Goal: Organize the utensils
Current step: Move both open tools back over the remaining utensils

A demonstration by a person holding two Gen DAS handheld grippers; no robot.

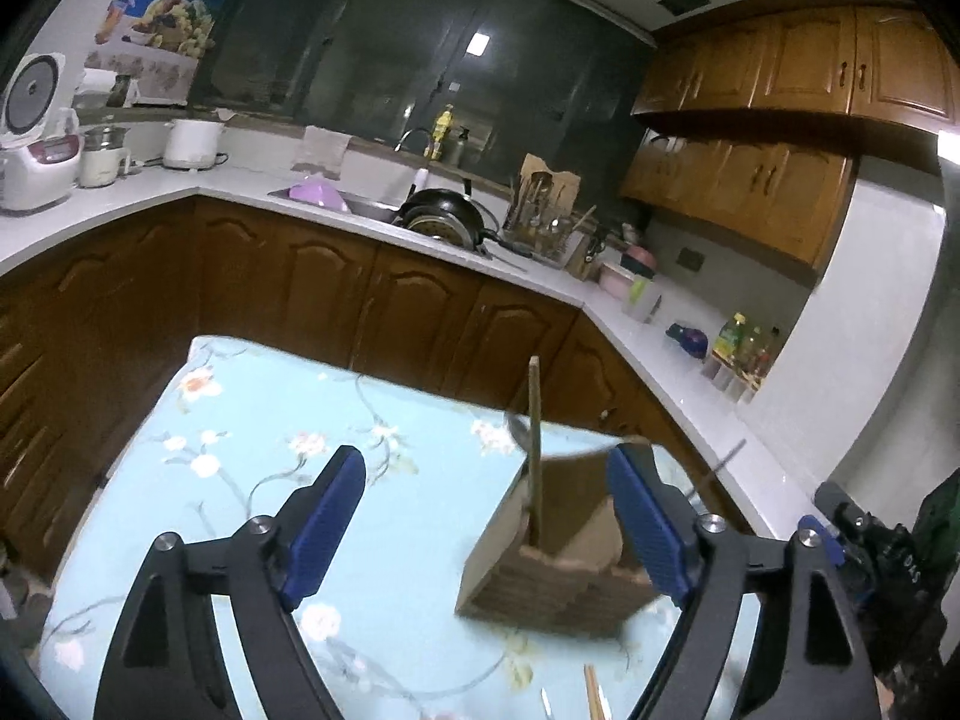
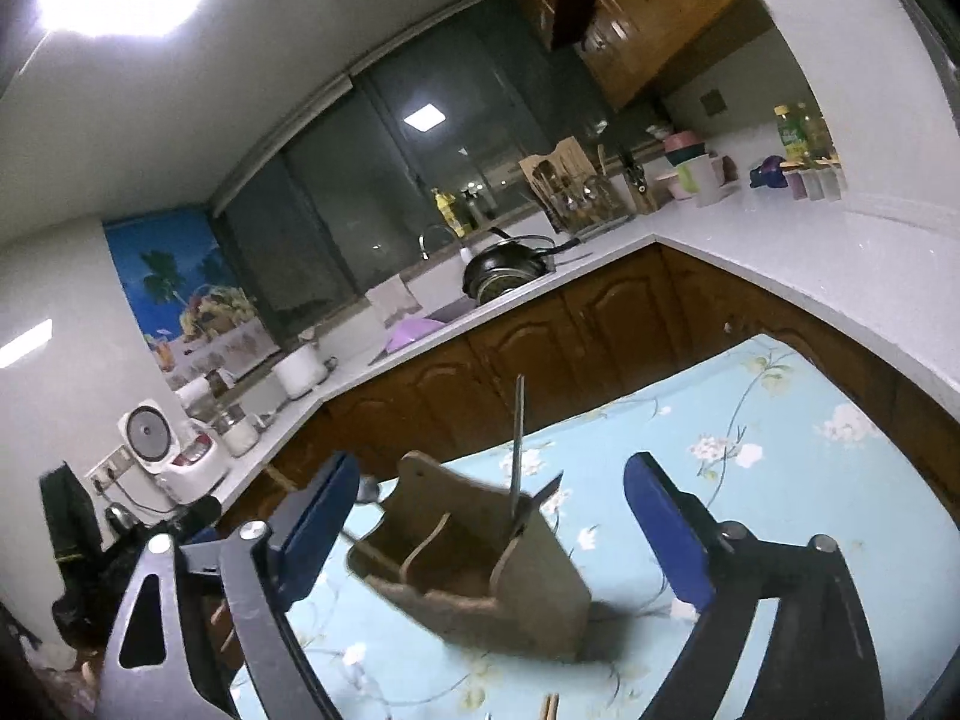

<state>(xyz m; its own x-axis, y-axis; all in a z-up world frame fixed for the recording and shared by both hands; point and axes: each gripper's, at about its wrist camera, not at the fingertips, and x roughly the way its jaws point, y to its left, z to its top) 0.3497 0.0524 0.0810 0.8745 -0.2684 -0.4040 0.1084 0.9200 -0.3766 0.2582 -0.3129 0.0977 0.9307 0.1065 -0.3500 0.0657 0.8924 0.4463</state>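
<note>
A brown wooden utensil holder [image 1: 558,558] with compartments stands on the floral blue tablecloth [image 1: 252,432]. A thin stick-like utensil [image 1: 534,444] stands upright in it. The holder also shows in the right wrist view [image 2: 480,576], with the upright utensil [image 2: 517,438] in its right part. My left gripper [image 1: 486,516] is open and empty, above the table, with the holder by its right finger. My right gripper [image 2: 492,528] is open and empty, with the holder between its fingers but apart from them. Chopstick ends [image 1: 594,690] lie on the cloth at the near edge.
Behind the table runs an L-shaped white counter [image 1: 540,276] over brown cabinets. It carries a sink with a black pan [image 1: 444,216], a utensil rack [image 1: 540,216], a rice cooker [image 1: 36,150], jars and bottles [image 1: 738,348]. A dark window is behind.
</note>
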